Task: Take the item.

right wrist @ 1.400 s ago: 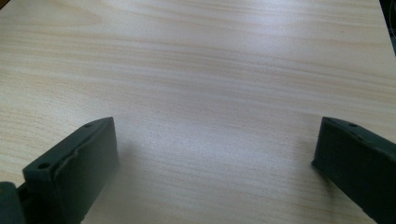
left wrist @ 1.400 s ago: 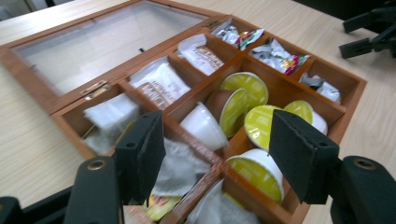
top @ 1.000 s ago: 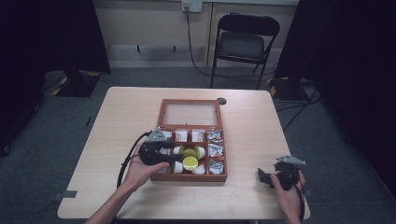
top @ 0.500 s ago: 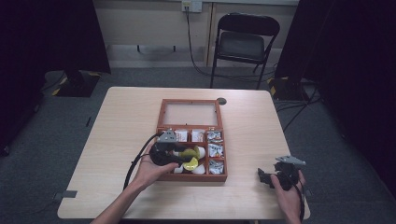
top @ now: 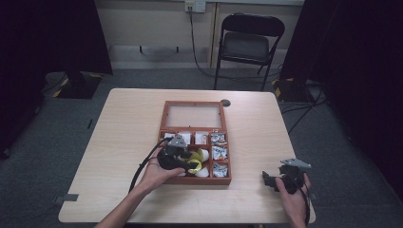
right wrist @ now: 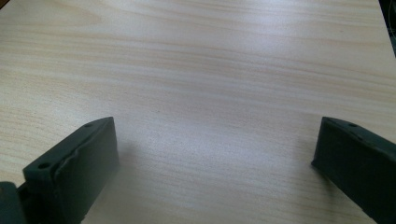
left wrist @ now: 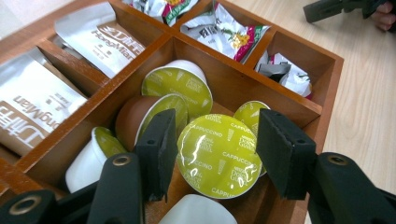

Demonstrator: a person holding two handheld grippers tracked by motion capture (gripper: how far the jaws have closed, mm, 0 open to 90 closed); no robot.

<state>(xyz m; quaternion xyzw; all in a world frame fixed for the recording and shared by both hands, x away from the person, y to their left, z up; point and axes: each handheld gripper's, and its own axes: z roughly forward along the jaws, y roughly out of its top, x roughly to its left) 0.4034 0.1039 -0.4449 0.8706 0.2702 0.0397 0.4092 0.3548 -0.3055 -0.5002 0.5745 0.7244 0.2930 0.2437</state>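
Observation:
An open wooden box (top: 164, 118) with compartments sits mid-table. My left gripper (top: 189, 165) reaches into its front-left compartment (left wrist: 299, 109), which holds several coffee capsules. Its jaws press on both sides of a green-lidded cappuccino capsule (left wrist: 219, 156), lid tilted toward the camera. Other capsules lie around it, one brown-bodied (left wrist: 133, 116) and one white (left wrist: 81, 163). My right gripper (top: 269, 180) rests open on the bare table at the front right, its jaws (right wrist: 215, 140) wide apart with nothing between them.
Other compartments hold tea sachets (left wrist: 105, 39) and foil snack packets (left wrist: 224, 30). The box's glass lid (top: 194, 115) lies open toward the back. A small dark disc (top: 225, 102) sits behind the box. A folding chair (top: 247, 45) stands beyond the table.
My left gripper has moved right, from the box's left edge into the front-left compartment, and closed around the green-lidded capsule. The right gripper has not moved.

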